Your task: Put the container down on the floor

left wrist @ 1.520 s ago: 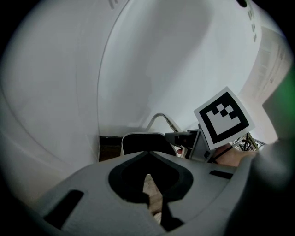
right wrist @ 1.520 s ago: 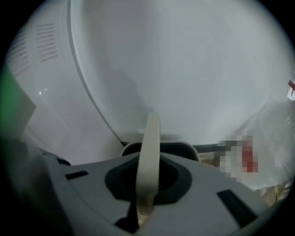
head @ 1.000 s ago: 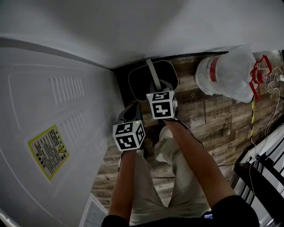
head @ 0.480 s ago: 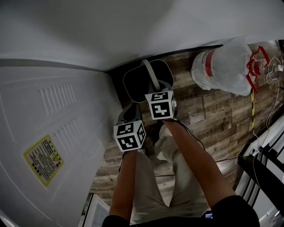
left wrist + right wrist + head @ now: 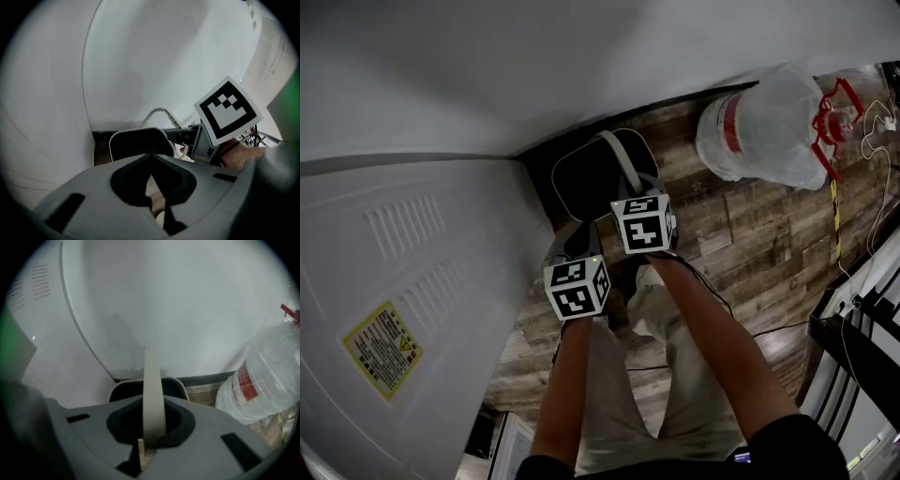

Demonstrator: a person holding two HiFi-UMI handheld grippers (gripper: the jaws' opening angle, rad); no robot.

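1. Pinching the pale handle [image 5: 153, 390] of the dark container [image 5: 581, 178] with the right gripper [image 5: 149, 441], its fingers pressed tight on the strap from both sides.
2. Holding that handle upright over the container's open mouth, the strap rising through the notch in the gripper's grey body in the right gripper view.
3. Showing the container low in the corner where the white wall [image 5: 534, 56] meets the white appliance [image 5: 403, 281], over the wooden floor [image 5: 741, 244]. Leaving unclear whether its base is touching the boards.
4. Hovering the left gripper [image 5: 152, 180] just beside the right one and nearer the person, its fingers pressed together with nothing between them, only floor showing through the thin slit behind the tips.
5. Staying clear of the container with the left gripper, the marker cube of the right gripper filling the right side of the left gripper view.
6. Sharing the floor with a plastic-wrapped water jug [image 5: 759, 131], lying to the container's right and apart from it, a red carrier [image 5: 834, 117] sitting at its far end.
7. Displaying a yellow label [image 5: 380, 349] on the appliance's panel, below rows of vent slots.
8. Reaching down with both bare forearms from the bottom of the head view, above pale trousers [image 5: 619, 403].
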